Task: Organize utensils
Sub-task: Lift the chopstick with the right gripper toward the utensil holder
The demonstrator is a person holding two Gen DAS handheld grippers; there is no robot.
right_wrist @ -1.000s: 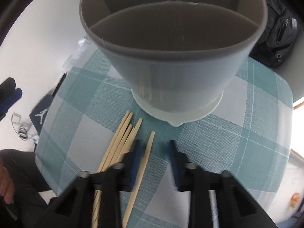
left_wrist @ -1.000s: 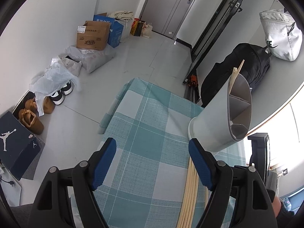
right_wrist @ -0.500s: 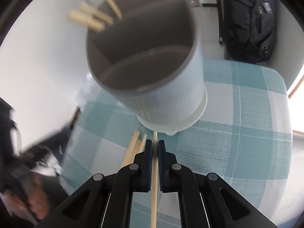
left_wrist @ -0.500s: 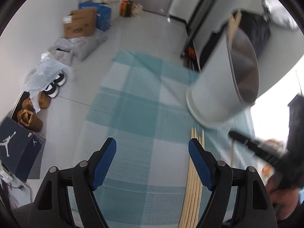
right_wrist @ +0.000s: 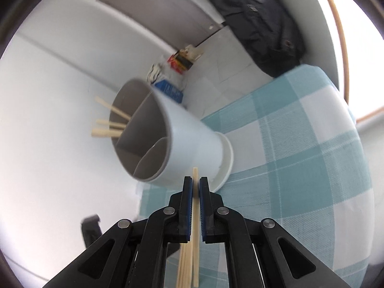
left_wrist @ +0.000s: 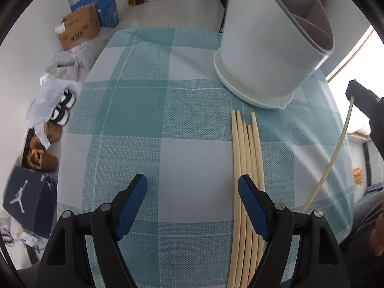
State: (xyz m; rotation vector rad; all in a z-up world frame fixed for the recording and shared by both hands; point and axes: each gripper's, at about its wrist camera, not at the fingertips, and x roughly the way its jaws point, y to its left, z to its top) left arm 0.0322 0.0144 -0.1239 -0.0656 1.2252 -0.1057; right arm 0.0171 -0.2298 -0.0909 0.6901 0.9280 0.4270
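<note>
Right, status, all places taken off the utensil holder [left_wrist: 271,55]:

- Utensil holder: white, grey divided inside, standing on its saucer-like base on the teal-and-white checked tablecloth [left_wrist: 134,110], toward the far right of the table.
- In the right wrist view three chopsticks in the holder [right_wrist: 109,122] poke out of its far compartment; the other compartments look empty from this angle.
- Loose chopsticks [left_wrist: 244,168]: five lying side by side on the cloth just in front of the holder's base, tips pointing at it, close to the base but not touching it.
- Right gripper [right_wrist: 195,192]: clenched on a single chopstick [right_wrist: 195,206], pads pressed flat on both sides, its tip sticking out a little past the fingertips. It is lifted off the cloth, on the near side of the holder, just short of the rim.
- From the left wrist view the same chopstick shows as a long pale rod hanging below the black right gripper [left_wrist: 360,96], off to the right of the holder.
- Left gripper [left_wrist: 192,192]: released, jaws wide, nothing between them, pointing steeply down at the cloth in front of the holder. Its right blue pad [left_wrist: 252,206] sits over the loose bundle; whether it touches, I cannot tell.
- Floor beyond the holder's left: cardboard boxes [left_wrist: 79,28], bags, shoes.
</note>
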